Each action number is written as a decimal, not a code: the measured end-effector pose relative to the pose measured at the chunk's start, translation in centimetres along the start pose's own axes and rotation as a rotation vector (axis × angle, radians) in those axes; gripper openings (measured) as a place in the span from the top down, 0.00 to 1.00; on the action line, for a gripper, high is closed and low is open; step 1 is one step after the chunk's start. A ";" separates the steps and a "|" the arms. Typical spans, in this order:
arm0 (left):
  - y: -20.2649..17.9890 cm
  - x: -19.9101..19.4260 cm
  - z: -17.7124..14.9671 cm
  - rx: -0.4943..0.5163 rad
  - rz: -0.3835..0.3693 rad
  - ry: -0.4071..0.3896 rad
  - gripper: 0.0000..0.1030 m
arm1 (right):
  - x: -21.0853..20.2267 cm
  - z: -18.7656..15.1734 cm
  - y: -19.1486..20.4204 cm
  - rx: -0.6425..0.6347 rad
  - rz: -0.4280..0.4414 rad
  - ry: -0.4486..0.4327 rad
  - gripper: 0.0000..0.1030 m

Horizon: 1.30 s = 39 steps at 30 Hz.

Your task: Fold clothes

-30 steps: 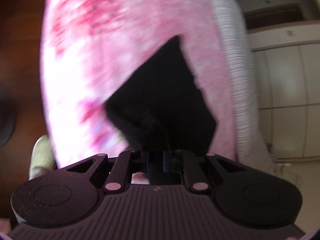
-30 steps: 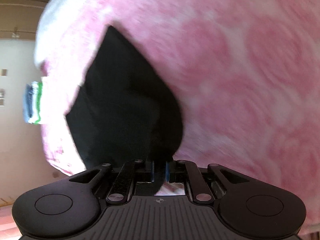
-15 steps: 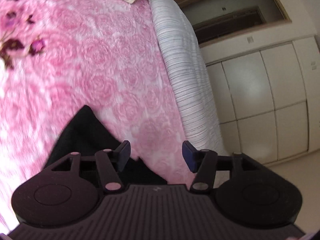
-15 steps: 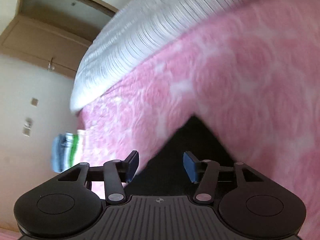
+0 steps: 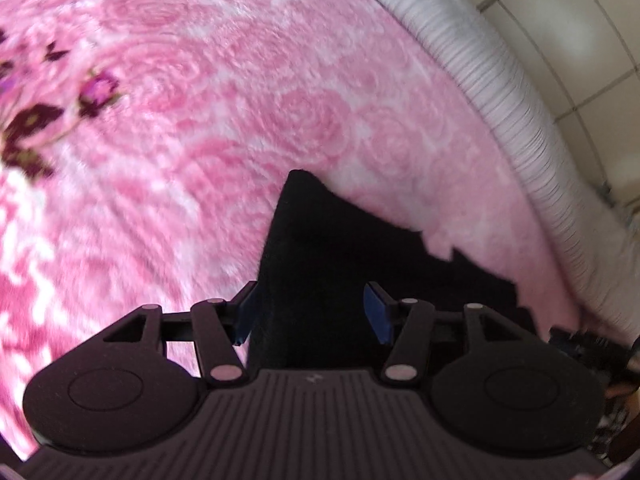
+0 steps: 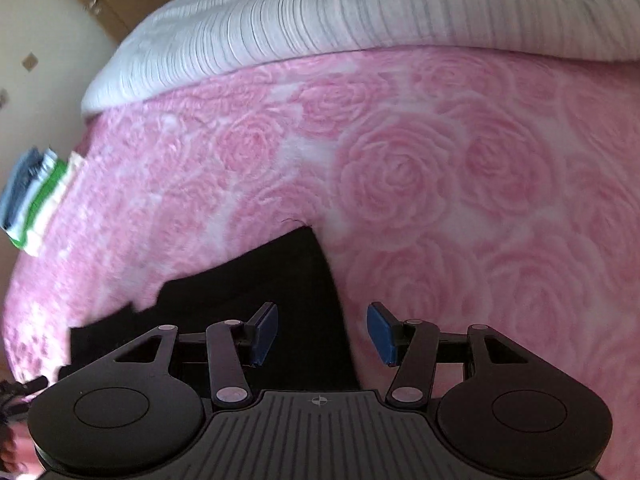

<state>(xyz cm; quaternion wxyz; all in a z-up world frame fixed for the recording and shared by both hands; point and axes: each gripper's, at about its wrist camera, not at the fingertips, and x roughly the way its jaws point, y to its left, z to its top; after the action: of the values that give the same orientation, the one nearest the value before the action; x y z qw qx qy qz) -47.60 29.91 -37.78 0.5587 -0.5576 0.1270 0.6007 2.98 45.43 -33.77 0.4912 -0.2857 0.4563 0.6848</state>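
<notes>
Black garment (image 5: 344,264) lying flat on the bed, on a pink rose-patterned blanket (image 5: 224,128), 1 pointed corner aimed away from each camera. In the left wrist view: left gripper (image 5: 310,312) hanging over that cloth, jaws closing yet apart, blue pads (image 5: 244,312) clear of the fabric, with the garment's left edge running up between them and nothing pinched. Far edge of the garment stepped and jagged toward the right. Dark purple flower print (image 5: 36,128) at the blanket's left side. White ribbed bedspread (image 5: 512,92) along the blanket's right border, pale cabinet doors (image 5: 580,20) beyond it.

In the right wrist view: right gripper (image 6: 322,334) wide apart above the same black garment (image 6: 256,292), its left pad (image 6: 266,332) over the cloth, its right pad over bare pink blanket (image 6: 460,184), neither pressing on anything. Garment's right edge passing between the 2 pads. White ribbed bedspread (image 6: 360,12) across the top of the bed. Small folded stack of clothes (image 6: 36,204) in blue, white, green and cream at the blanket's far left edge, well apart from the black garment.

No brand, label or readable writing anywhere; only a small crosshair mark (image 6: 319,401) on the right gripper body and a faint emblem (image 5: 311,379) on the left, too small to read.
</notes>
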 end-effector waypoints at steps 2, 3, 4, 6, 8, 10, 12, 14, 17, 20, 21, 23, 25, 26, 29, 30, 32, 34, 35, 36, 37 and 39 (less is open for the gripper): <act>0.0 0.8 0.1 0.009 0.006 0.013 0.68 | 1.0 0.1 -0.4 -0.018 -0.012 0.013 0.48; -0.1 1.1 0.2 0.018 0.013 0.016 0.72 | 1.7 0.1 -0.3 -0.019 -0.016 0.017 0.48; -0.2 1.1 0.2 0.029 0.021 0.015 0.79 | 2.4 0.1 -0.2 -0.026 -0.003 0.026 0.48; -0.3 0.9 0.1 0.049 0.033 0.007 0.83 | 3.5 0.0 0.0 -0.046 -0.001 0.047 0.48; -0.2 0.5 -0.1 0.048 0.026 -0.004 0.89 | 4.4 -0.2 0.2 -0.076 0.001 0.060 0.65; -0.5 -0.1 -0.2 0.069 0.014 -0.023 0.92 | 4.2 -0.5 0.6 -0.128 0.016 0.051 0.90; -0.9 -0.9 -0.1 0.104 -0.006 -0.070 0.93 | 3.3 -0.6 1.4 -0.178 0.028 0.017 0.93; -1.4 -1.6 0.3 0.128 -0.023 -0.127 0.93 | 2.4 -0.5 1.9 -0.219 0.039 -0.030 0.94; -1.7 -1.7 1.6 0.135 -0.022 -0.179 0.93 | 1.4 0.1 2.2 -0.221 0.053 -0.093 0.94; -1.8 0.0 3.0 0.131 -0.006 -0.165 0.93 | 2.4 1.2 2.3 -0.206 0.042 -0.108 0.94; -1.8 0.6 3.2 0.137 0.006 -0.157 0.93 | 2.9 1.6 2.4 -0.202 0.036 -0.105 0.94; -1.7 1.6 3.4 0.144 0.029 -0.145 0.93 | 3.9 2.1 2.6 -0.201 0.018 -0.101 0.94; -1.3 2.1 3.4 0.129 0.032 -0.147 0.93 | 4.8 2.1 2.7 -0.203 -0.003 -0.100 0.94; -1.1 2.3 3.3 0.124 0.030 -0.154 0.93 | 5.1 2.1 2.6 -0.197 -0.011 -0.103 0.94; -0.9 2.6 2.8 0.136 0.044 -0.179 0.93 | 5.6 1.8 2.3 -0.179 -0.024 -0.131 0.94; -0.9 2.8 2.7 0.136 0.052 -0.180 0.93 | 5.7 1.7 2.3 -0.176 -0.028 -0.138 0.94; -0.6 3.5 2.7 0.125 0.069 -0.166 0.90 | 6.4 1.5 2.2 -0.176 -0.043 -0.123 0.94; -0.6 3.6 3.1 0.114 0.079 -0.148 0.89 | 7.4 1.7 2.2 -0.176 -0.060 -0.085 0.92; -0.8 3.4 3.4 0.119 0.082 -0.143 0.89 | 7.7 1.9 2.2 -0.173 -0.062 -0.076 0.90; -1.3 2.9 3.6 0.139 0.085 -0.145 0.89 | 7.5 2.4 2.4 -0.158 -0.073 -0.069 0.85; -1.7 2.4 3.6 0.163 0.092 -0.153 0.89 | 7.0 2.9 2.6 -0.139 -0.087 -0.068 0.81; -2.6 1.0 3.4 0.206 0.129 -0.194 0.90 | 5.8 3.2 3.1 -0.136 -0.112 -0.109 0.78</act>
<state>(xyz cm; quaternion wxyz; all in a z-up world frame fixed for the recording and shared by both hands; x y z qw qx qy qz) -47.01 33.97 -36.22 0.5828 -0.4275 0.1689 0.6701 -1.78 50.44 -36.23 0.5322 -0.3055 0.3649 0.7002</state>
